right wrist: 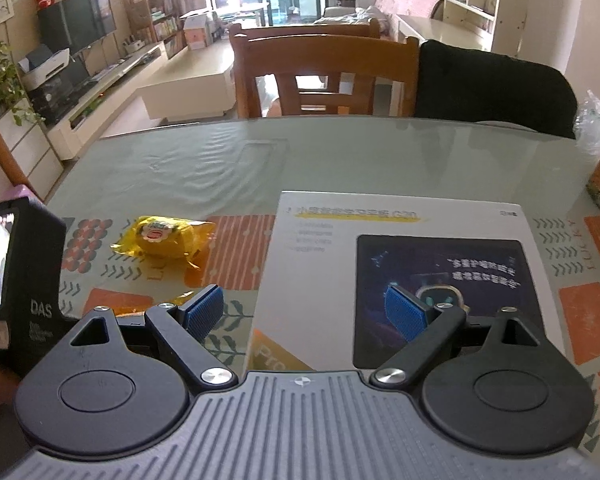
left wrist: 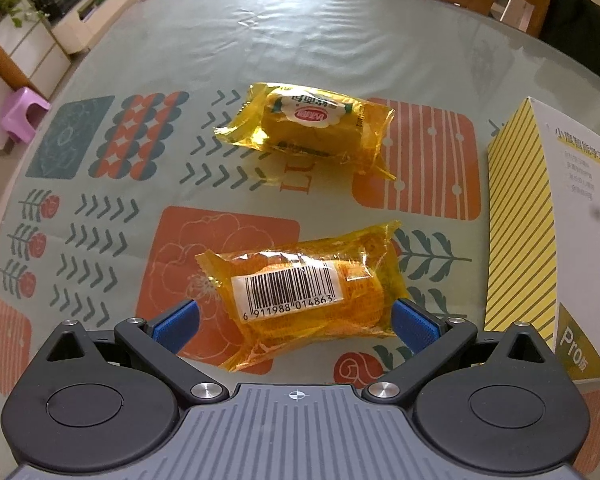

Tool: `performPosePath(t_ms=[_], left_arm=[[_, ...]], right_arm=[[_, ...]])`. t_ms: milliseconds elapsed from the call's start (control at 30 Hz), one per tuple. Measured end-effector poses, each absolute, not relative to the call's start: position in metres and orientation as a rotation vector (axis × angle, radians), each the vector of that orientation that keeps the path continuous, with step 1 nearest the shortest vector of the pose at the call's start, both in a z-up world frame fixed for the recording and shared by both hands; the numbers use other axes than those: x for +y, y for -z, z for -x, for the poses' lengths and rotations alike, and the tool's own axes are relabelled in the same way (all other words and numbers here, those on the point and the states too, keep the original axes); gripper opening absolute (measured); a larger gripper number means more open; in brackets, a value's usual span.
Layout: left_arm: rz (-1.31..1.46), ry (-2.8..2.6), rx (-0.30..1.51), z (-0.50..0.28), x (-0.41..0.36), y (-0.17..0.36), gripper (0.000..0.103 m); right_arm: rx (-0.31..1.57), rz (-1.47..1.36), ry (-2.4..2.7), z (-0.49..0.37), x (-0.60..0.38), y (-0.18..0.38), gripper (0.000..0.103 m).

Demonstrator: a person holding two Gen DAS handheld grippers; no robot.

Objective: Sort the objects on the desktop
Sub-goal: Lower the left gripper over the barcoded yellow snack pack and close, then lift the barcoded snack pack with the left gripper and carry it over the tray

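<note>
Near cake (left wrist: 308, 300) lay on the table betw the wide-open jaws of the L gripper (left wrist: 296, 320), long axis roughly across the gap, pads just beside each end; R gripper (right wrist: 306, 312), also wide & empty, hung over the box (right wrist: 400, 272).

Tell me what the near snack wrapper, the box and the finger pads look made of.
Wrapper: thin glossy yellow plastic film, crinkled and see-through. Box: printed cardboard, smooth and slightly shiny, with crisp folded edges. Pads: likely blue rubber, with a fine ribbed texture.
</note>
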State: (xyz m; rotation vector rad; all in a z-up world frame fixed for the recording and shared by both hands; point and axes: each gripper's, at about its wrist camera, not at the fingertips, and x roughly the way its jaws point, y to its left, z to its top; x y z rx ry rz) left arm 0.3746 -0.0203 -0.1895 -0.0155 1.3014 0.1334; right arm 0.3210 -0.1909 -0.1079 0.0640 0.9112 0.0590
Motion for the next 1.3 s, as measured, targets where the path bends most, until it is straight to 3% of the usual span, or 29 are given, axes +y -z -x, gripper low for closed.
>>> performPosePath(t_ms=[667,800,1167,1300], left_arm=[[0.035,-0.15,1.299,-0.375,-0.019,0.2,0.103],[0.049,-0.124,1.282,-0.373,-0.02,0.199,0.085],[0.059,-0.084,1.243,-0.372,-0.018,0.19,0.057],[0.061,-0.068,1.239,-0.371,-0.018,0.186,0.052]], right_arm=[[0.934,-0.082,-0.095,-0.332,-0.188,0.115,0.103],[0.937,-0.085,-0.09,-0.33,-0.188,0.117,0.103],[0.942,-0.088,-0.084,-0.329,-0.187,0.12,0.103],[0.94,-0.089,-0.083,-0.327,-0.186,0.119,0.103]])
